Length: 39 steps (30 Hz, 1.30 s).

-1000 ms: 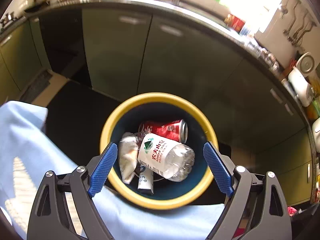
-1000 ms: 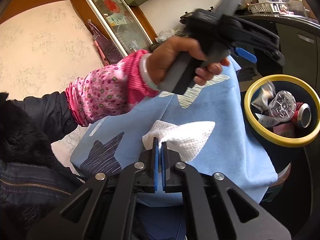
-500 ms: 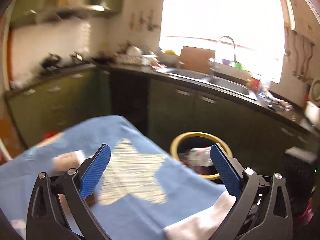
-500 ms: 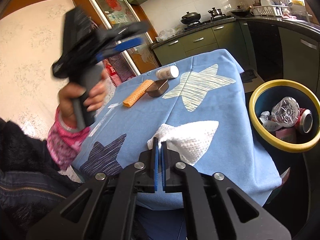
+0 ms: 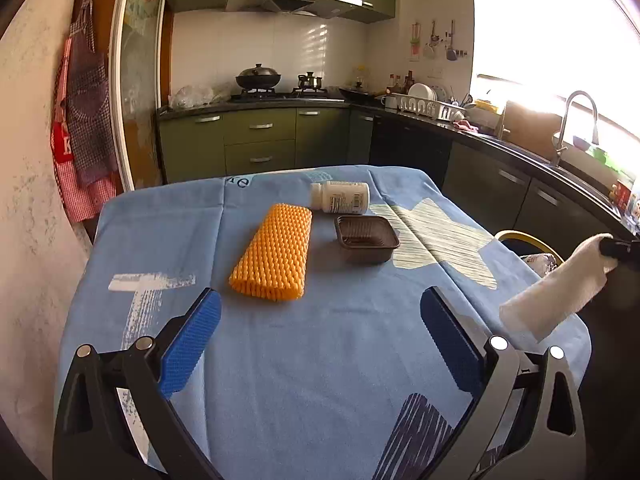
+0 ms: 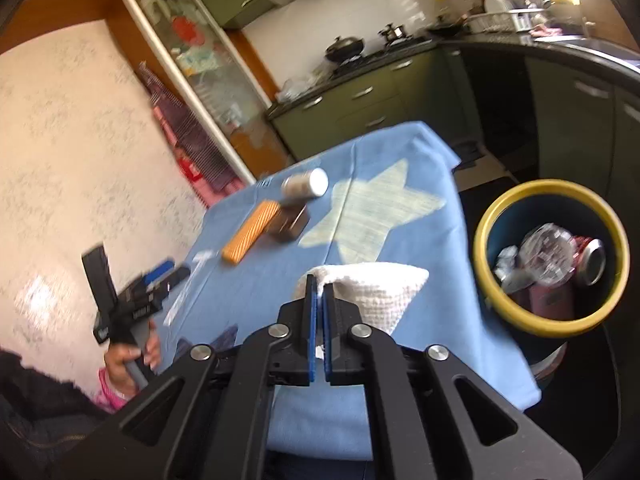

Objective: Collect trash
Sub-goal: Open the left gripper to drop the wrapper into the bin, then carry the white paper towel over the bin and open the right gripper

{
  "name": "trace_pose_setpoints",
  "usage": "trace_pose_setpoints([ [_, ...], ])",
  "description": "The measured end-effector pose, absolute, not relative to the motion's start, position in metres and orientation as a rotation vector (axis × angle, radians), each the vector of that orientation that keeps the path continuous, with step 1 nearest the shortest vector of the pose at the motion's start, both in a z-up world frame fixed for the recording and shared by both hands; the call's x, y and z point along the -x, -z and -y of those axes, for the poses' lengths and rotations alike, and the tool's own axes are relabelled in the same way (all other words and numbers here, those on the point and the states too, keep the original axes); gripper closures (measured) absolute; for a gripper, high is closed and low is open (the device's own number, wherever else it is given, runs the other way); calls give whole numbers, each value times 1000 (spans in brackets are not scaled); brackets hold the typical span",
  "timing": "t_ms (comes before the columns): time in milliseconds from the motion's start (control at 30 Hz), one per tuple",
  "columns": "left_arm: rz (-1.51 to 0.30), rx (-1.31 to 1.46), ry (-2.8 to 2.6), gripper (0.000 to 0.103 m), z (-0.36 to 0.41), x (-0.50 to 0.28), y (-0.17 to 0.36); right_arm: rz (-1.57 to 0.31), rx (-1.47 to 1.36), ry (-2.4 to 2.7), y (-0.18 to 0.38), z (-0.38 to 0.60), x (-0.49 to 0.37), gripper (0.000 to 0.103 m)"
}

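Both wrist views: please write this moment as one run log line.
left gripper: open, empty | right gripper: shut on paper towel | table: orange sponge, pill bottle, brown tray | bin: part-filled

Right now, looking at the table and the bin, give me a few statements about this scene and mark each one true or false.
1. The right gripper is shut on the white paper towel. True.
2. The left gripper holds the orange sponge. False: its jaws are open and empty, and the sponge lies on the blue tablecloth.
3. The white pill bottle stands upright. False: it lies on its side.
4. The yellow-rimmed bin already contains a red can. True.
5. The brown plastic tray sits between the sponge and the pale star print. True.
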<state>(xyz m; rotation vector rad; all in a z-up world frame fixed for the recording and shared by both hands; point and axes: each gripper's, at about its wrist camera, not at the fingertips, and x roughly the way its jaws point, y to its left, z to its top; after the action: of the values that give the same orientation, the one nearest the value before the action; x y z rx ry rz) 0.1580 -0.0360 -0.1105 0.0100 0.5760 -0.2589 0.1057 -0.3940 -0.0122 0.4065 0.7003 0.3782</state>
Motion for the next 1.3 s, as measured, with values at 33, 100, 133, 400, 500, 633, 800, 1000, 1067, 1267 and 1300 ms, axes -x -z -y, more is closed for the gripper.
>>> trace_pose_setpoints([
  [33, -579, 0, 259, 5, 35, -159, 113, -682, -411, -350, 4, 400, -106, 100],
  [100, -582, 11, 256, 5, 32, -158, 117, -645, -414, -295, -10, 412, -106, 100],
  [133, -584, 11, 254, 5, 33, -158, 118, -628, -412, -265, -17, 418, -106, 100],
  [400, -588, -1, 260, 5, 45, -155, 115, -553, -390, -28, -49, 475, -111, 100],
  [500, -600, -7, 269, 5, 51, -156, 118, -557, -389, 62, -46, 495, -113, 100],
  [633, -620, -14, 276, 5, 57, -160, 121, -579, -400, 165, -32, 522, -128, 100],
  [800, -636, -21, 274, 5, 62, -162, 125, -631, -464, 202, -10, 544, -135, 100],
  [1000, -653, -23, 283, 5, 67, -165, 128, -705, -392, 352, 13, 553, -144, 100],
  [1067, -653, -29, 284, 5, 69, -166, 129, -746, -337, 406, 23, 550, -150, 99],
  [1267, -654, -33, 287, 5, 71, -165, 129, -872, -283, 347, 58, 536, -174, 99],
  [1300, -655, -36, 286, 5, 72, -165, 129, -889, -300, 301, 63, 532, -178, 99],
])
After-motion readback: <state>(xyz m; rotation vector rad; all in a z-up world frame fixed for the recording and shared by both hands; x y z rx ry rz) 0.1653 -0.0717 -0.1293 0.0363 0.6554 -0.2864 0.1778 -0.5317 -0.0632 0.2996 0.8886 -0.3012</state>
